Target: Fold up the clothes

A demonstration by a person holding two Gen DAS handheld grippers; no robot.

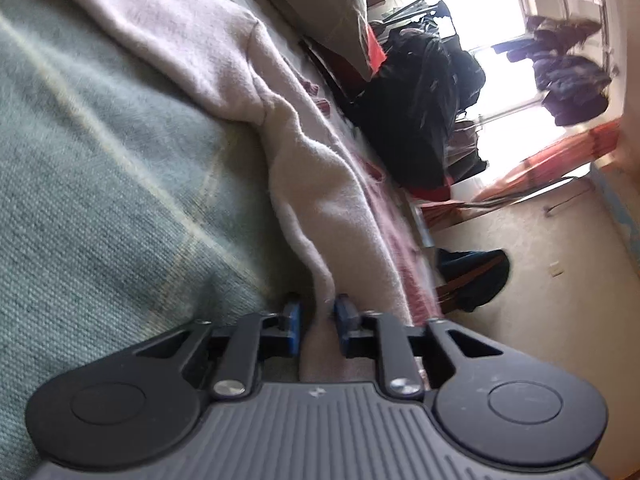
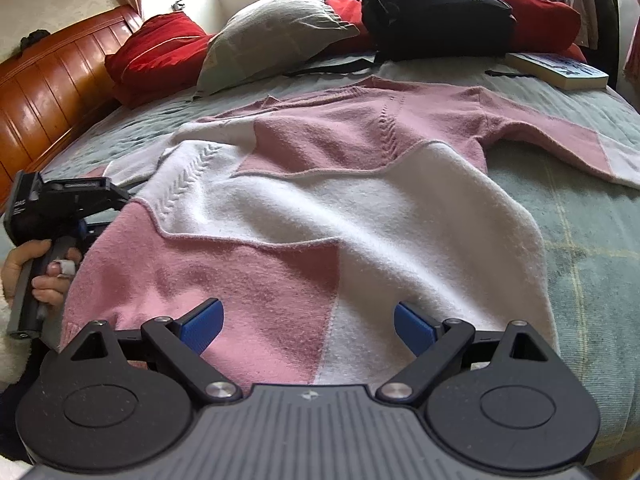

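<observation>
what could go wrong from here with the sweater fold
1. The left tongs pinch only a thin edge of the pink and white sweater; lifting may let it slip out.
2. The right tongs are open over the hem, so a one-sided pull could drag the sweater askew across the bedspread.
3. One sleeve lies spread toward the book; it may trail or bunch during the fold.

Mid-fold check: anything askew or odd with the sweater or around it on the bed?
The sweater lies rumpled, not flat: its left side is bunched where the left gripper pinches the edge. A book and black bag crowd the bed behind it.
</observation>
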